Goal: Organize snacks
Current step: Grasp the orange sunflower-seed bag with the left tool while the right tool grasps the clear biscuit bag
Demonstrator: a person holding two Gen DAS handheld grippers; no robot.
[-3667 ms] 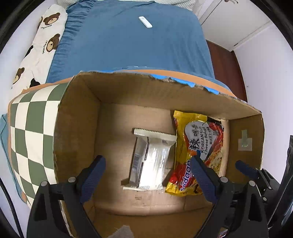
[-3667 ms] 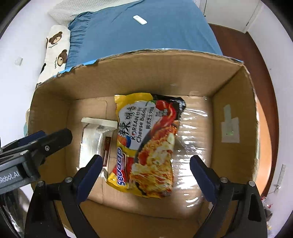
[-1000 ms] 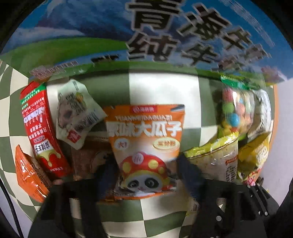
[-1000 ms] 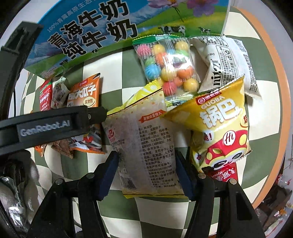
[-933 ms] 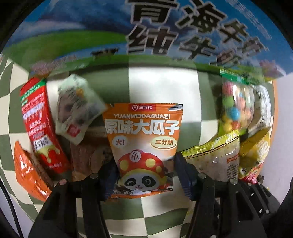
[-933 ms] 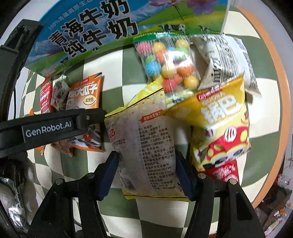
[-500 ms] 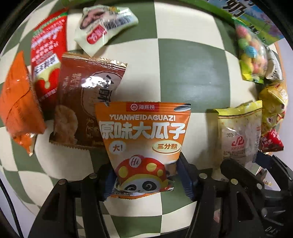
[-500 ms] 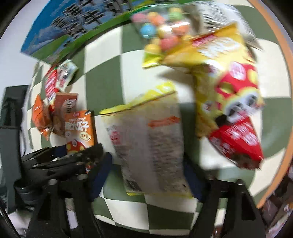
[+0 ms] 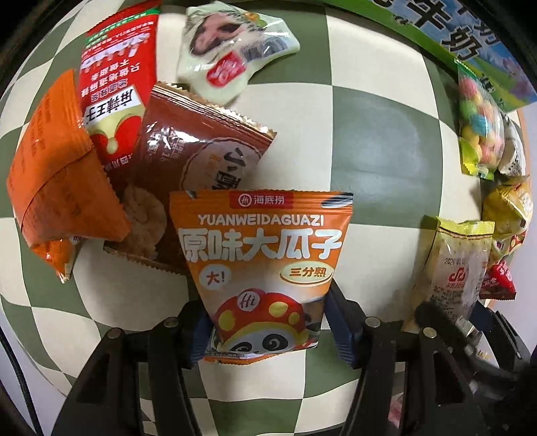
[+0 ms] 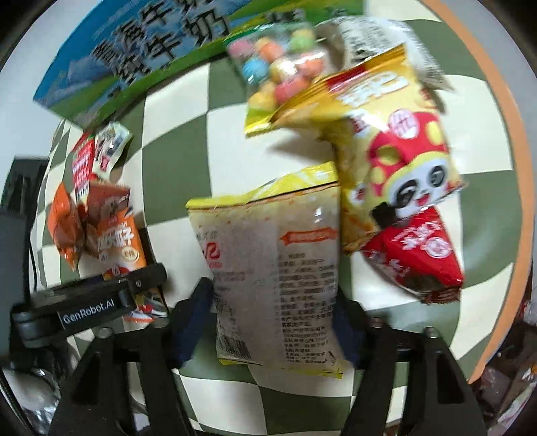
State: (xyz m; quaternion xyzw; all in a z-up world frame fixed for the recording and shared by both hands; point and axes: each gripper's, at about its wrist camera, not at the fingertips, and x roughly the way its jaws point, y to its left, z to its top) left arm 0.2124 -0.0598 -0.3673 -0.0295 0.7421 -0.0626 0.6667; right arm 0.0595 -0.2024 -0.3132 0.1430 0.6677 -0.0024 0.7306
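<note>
Left gripper [image 9: 266, 330] is clamping the lower edge of the orange sunflower-seed packet [image 9: 261, 265]; right gripper [image 10: 273, 327], jaws just widened, is straddling the pale cracker bag [image 10: 278, 268], grip uncertain. Open checkered cloth [image 9: 379, 141] is lying between the snack clusters.

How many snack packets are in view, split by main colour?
Orange packets: 2
Red packets: 2
Yellow packets: 2
Brown packet: 1
Pale green packet: 1
White packet: 1
Clear candy bag: 1
Total: 10
</note>
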